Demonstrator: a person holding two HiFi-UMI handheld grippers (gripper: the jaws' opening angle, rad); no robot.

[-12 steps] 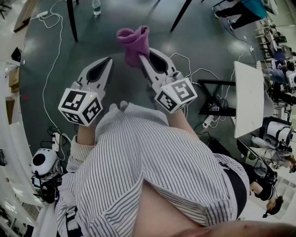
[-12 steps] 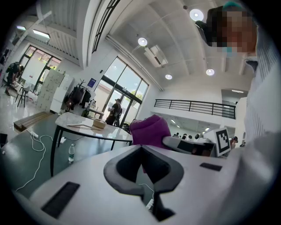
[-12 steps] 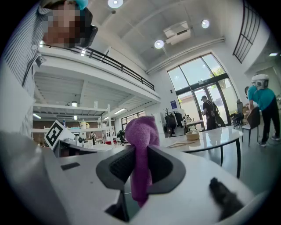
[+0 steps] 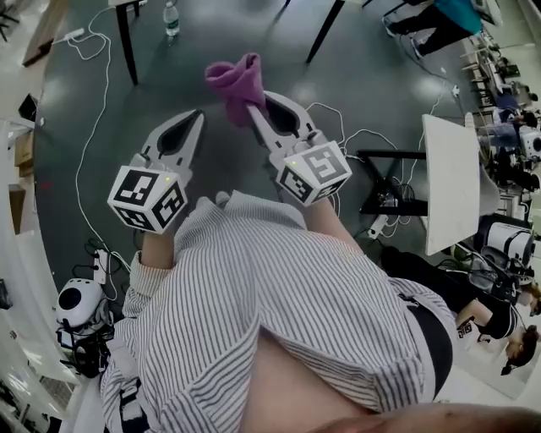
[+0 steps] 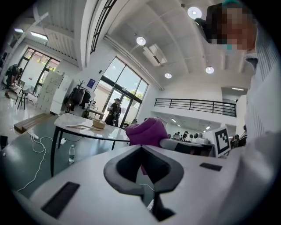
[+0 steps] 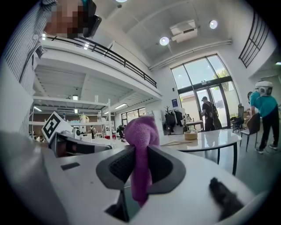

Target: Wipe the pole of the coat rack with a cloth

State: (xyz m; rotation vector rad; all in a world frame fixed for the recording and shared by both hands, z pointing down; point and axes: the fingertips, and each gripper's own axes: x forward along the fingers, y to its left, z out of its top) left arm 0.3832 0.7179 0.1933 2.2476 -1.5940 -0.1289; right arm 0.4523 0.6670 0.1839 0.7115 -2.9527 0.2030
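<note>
Right tongs [image 4: 255, 108] clamped on purple cloth [image 4: 237, 82], which bunches up past the tips. Left tongs [image 4: 197, 117] closed, empty (idle alongside). Coat rack pole not seen near either; right does the reaching.

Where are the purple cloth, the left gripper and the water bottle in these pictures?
purple cloth [image 4: 238, 78], head view, on its bunched upper part.
left gripper [image 4: 197, 117], head view, at the tip where its jaws meet.
water bottle [image 4: 172, 19], head view, on its body.
</note>
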